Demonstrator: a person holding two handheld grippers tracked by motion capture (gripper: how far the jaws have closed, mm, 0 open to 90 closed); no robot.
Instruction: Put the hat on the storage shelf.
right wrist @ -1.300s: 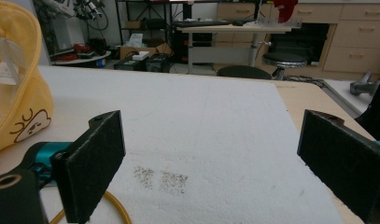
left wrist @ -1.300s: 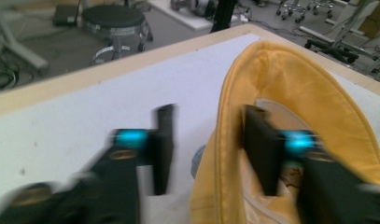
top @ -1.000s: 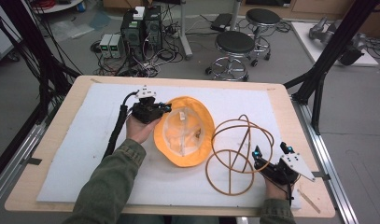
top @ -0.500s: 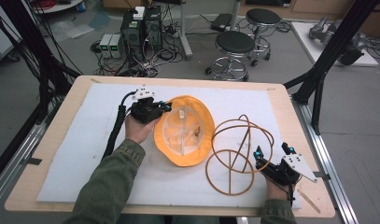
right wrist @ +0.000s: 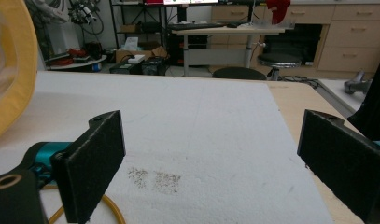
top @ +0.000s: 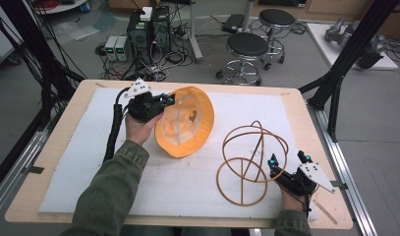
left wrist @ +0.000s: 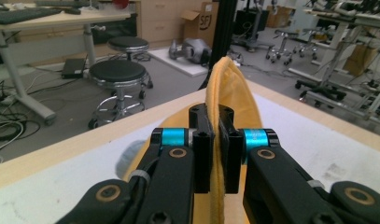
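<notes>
Nearest the person, at the table's right front corner, the right gripper (top: 289,161) rests on the white mat (top: 187,182) with its jaws spread wide and nothing between them, just beside the wire frame (top: 251,162). Farther back on the left, the left gripper (top: 167,100) pinches the rim of the orange hat (top: 187,130), tilted up on its edge.

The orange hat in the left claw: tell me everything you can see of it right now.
The orange hat is a soft, fabric-looking piece with a wide round brim and a paler lining inside. It is tipped up on edge, its open underside facing the high view, its lower rim resting on the white mat. The left claw is shut on the upper left of the brim, and the left gripper view shows the thin brim edge pinched between the pads. Nothing else touches it.
</notes>
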